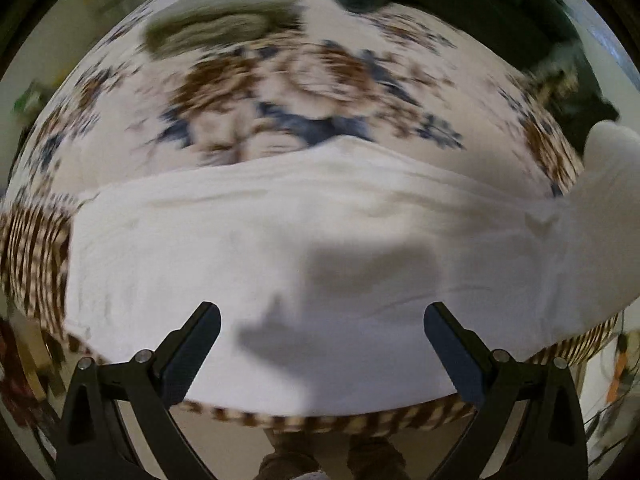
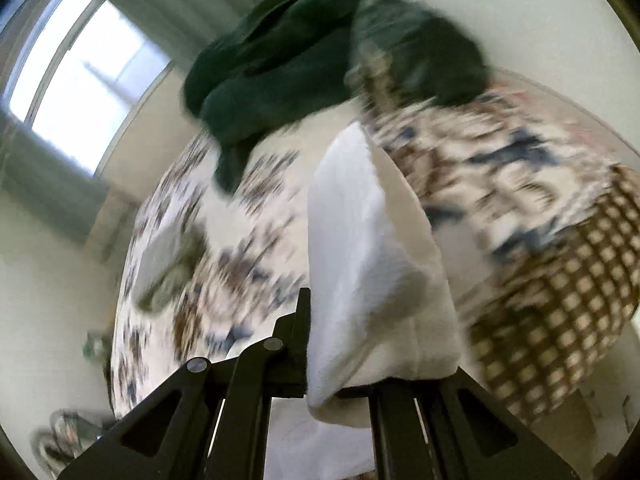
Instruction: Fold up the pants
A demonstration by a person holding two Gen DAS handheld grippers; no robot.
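no writing can be read in either view. the white pants (image 1: 280, 240) lie spread just ahead of the left gripper (image 1: 322, 320), whose jaws gape with nothing between them; the right gripper (image 2: 360, 344) pinches a raised fold of them above the patterned bedspread (image 1: 304, 88).

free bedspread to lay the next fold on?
One bare stretch: the patterned bedspread beyond the white pants' far edge, bordered far-left by an olive garment and far-right by a dark green heap. Crowded: the near side, pants almost to the bed edge. Left gripper is open above them; right gripper pinches a lifted end.
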